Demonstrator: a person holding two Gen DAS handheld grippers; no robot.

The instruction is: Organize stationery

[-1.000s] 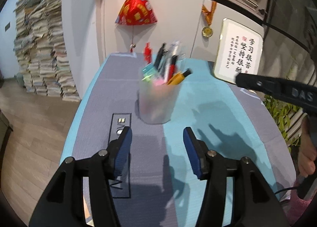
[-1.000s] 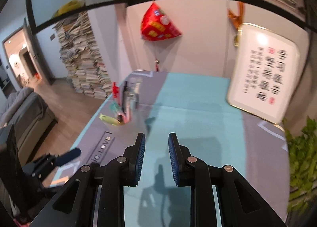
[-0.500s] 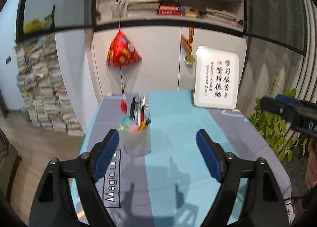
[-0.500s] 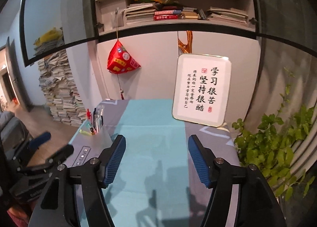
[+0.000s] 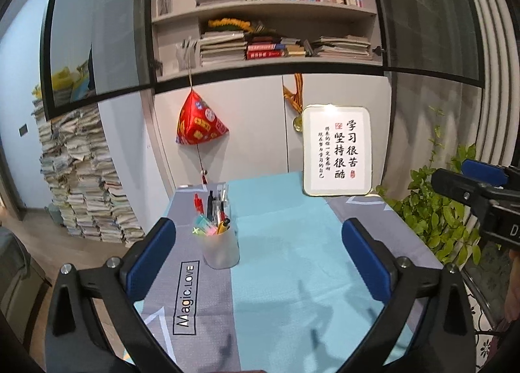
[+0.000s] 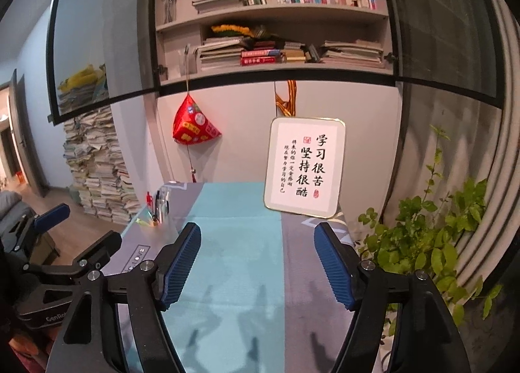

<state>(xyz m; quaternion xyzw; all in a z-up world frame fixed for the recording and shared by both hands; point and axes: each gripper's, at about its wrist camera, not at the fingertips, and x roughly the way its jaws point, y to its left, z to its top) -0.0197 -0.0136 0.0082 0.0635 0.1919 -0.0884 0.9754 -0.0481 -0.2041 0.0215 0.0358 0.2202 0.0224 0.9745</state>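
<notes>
A frosted pen cup [image 5: 221, 247] stands on the grey strip of the table cloth, filled with several pens and markers [image 5: 214, 210]. It is upright, just beyond my left gripper [image 5: 258, 225] and left of its centre. The left jaws are opening and stand wide, with nothing between them. The right wrist view shows the same cup [image 6: 160, 210] far left near the table edge. My right gripper [image 6: 257, 228] hovers over the teal cloth; its jaws are opening too, and they are empty. Each gripper shows at the edge of the other's view: right gripper [image 5: 471, 187], left gripper [image 6: 78, 230].
The table [image 5: 292, 275] carries a teal and grey cloth. A framed calligraphy sign [image 5: 336, 150] leans at its far edge against the cabinet. A leafy plant [image 6: 422, 243] grows off the right side. Stacked papers [image 5: 84, 178] pile up on the floor at left. Bookshelves run above.
Both grippers have drawn back from the pen cup and risen, so the cup looks smaller and the shelves show. Both pairs of jaws have spread wider.
</notes>
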